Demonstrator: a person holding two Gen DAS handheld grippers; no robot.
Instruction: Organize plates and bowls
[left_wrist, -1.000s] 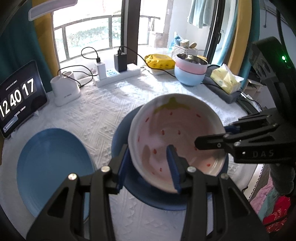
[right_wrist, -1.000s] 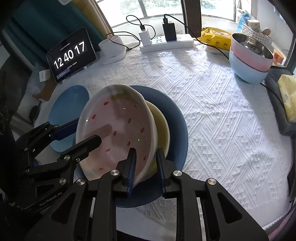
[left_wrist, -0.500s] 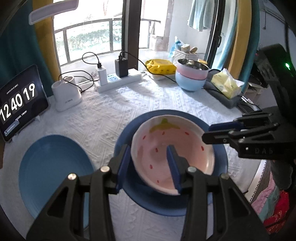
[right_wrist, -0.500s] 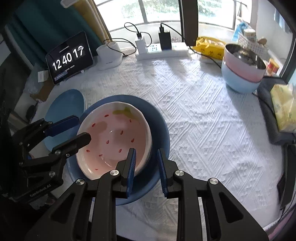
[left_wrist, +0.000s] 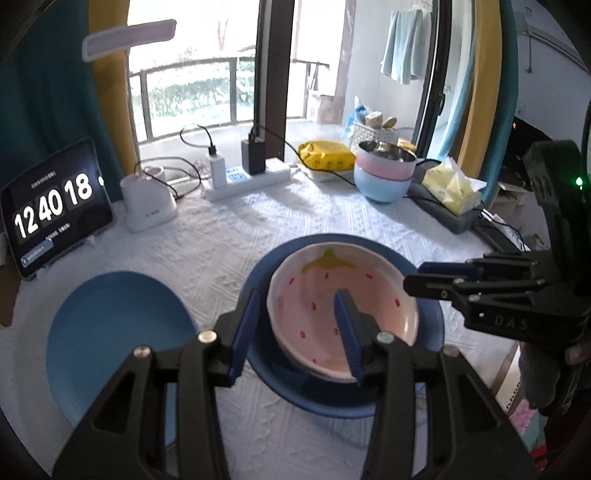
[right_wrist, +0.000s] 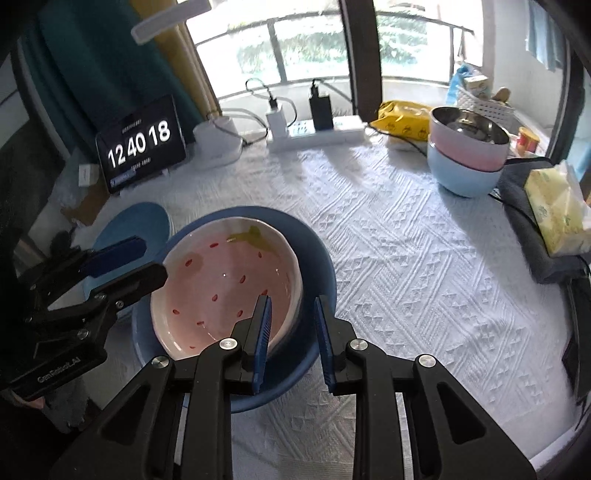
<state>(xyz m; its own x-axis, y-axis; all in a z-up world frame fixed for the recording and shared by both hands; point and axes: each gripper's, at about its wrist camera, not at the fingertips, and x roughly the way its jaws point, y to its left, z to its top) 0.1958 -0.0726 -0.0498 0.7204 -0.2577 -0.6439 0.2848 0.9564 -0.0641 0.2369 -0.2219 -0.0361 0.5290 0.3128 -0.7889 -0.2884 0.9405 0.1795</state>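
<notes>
One tablet clock (right_wrist: 140, 144), reading 12 40 18

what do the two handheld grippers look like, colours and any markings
Both are matte black plastic with triangular cut-out linkages, silver screw heads at the pivots and flat blue pads lining the jaws. The left gripper has white lettering along its side, too blurred to read in the right wrist view. The right gripper has faint embossed letters on its body, and a small green light glows behind it.

We see a pink bowl (left_wrist: 343, 306) with red flecks and a yellow-green leaf between our blue finger pads (left_wrist: 347, 334) | dark blue plate (left_wrist: 428, 354) beneath them | light blue plate (left_wrist: 114, 332) left | white textured tablecloth (right_wrist: 406, 258) ahead
</notes>
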